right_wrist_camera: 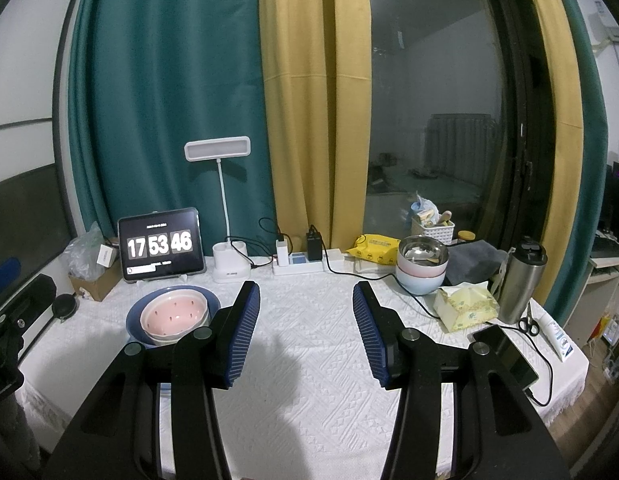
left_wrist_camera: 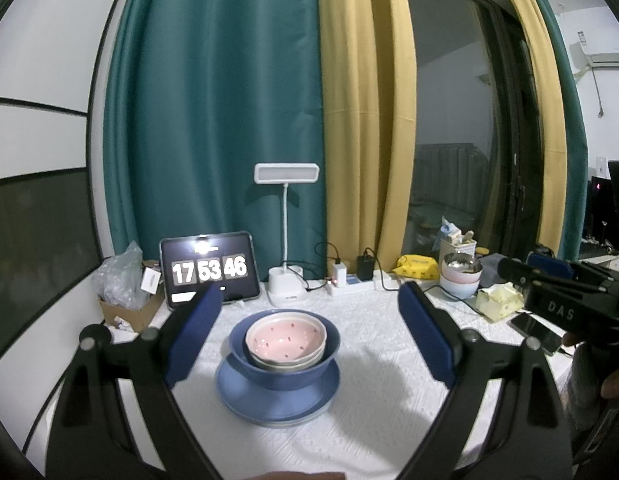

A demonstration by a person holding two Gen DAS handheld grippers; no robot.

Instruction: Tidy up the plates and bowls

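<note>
**Dishes stacked, both grippers free**

Found one nested stack at surface (right_wrist_camera: 309, 360) centre: pink bowl (left_wrist_camera: 284, 338) inside a white bowl, inside a blue bowl (left_wrist_camera: 285, 364), atop a blue plate (left_wrist_camera: 277, 400). Held the left gripper (left_wrist_camera: 309, 304) wide apart, gripping nothing, stack between its pads at 12 o'clock. Held the right gripper (right_wrist_camera: 306, 300) likewise spread and unloaded, stack at 10 o'clock. Judged stacking near complete. Best handled by closing only on a rim, lifting straight up, avoiding sideways nudges. Noted a second bowl stack (right_wrist_camera: 421, 272) at 1 o'clock near cables, possibly clutter.
</note>
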